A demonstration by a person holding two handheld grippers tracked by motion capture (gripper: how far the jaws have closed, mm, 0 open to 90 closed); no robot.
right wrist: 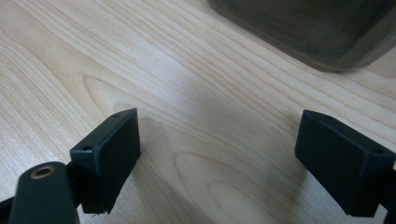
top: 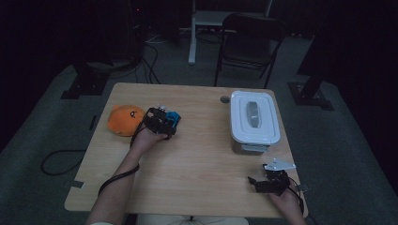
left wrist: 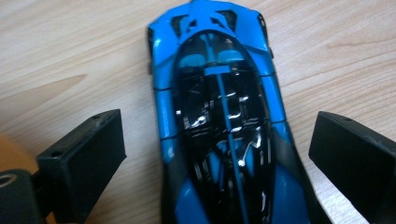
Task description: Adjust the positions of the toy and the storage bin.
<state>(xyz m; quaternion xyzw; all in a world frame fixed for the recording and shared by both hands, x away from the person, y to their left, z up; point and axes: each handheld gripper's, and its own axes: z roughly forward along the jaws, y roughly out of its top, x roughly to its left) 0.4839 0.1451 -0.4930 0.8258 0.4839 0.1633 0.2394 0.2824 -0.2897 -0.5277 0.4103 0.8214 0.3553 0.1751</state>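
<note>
A: Where is the blue toy car [left wrist: 219, 121] lying?
B: On the table [top: 197, 159], left of centre, beside the orange plush [top: 124, 120].
A: Grippers?
B: The left gripper [left wrist: 217, 154] is straddling it, jaws released; the right gripper [right wrist: 219, 163] is hovering released, near right.

High view overhead, gripper views near tabletop [top: 197, 159]

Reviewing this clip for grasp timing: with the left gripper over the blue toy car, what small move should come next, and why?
Probably close the left gripper on the blue toy car. In the left gripper view its jaws stand on either side of the car's body, with bare table showing between each pad and the car, so nothing is gripped yet. The right gripper sits open near the container.
</note>
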